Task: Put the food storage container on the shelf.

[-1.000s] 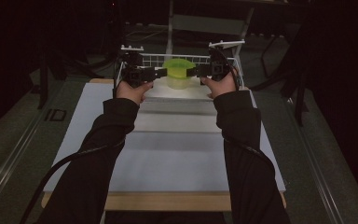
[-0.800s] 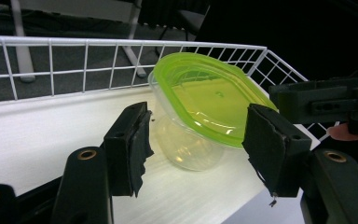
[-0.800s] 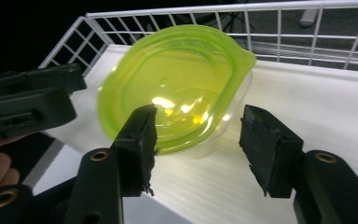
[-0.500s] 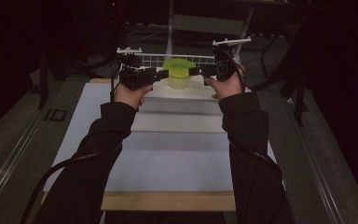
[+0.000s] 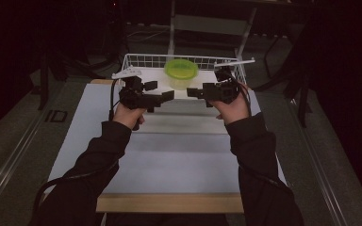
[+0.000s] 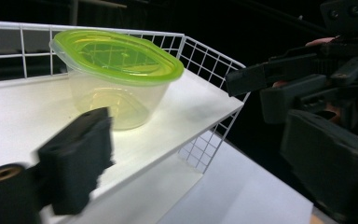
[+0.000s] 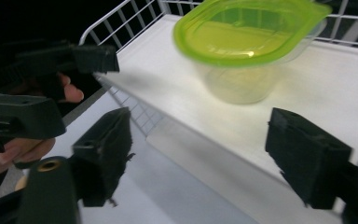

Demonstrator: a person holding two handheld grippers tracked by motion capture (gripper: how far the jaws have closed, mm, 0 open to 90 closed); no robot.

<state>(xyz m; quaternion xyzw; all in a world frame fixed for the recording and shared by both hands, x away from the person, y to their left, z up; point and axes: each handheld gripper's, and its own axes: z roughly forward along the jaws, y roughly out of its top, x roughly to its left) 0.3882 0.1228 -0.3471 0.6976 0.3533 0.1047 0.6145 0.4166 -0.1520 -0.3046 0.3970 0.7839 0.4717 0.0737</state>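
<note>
A clear tub with a lime-green lid stands upright on the white shelf inside a wire basket. My left gripper hangs in front of the basket, left of the tub and apart from it. Its jaws have just been opening and hold nothing. My right gripper faces it from the right, its jaws also just opened and empty. In the left gripper view the tub sits beyond my open left gripper. The right gripper view shows the tub past the open right gripper.
The basket's wire walls rise behind and beside the tub at the table's far end. A white table top stretches toward the person, with a wooden front edge. Dark floor and metal stands surround it.
Both grippers have let go of the tub and drawn back toward the person, off the basket's front edge. Their jaws stand wider. The tub stays on the shelf.
</note>
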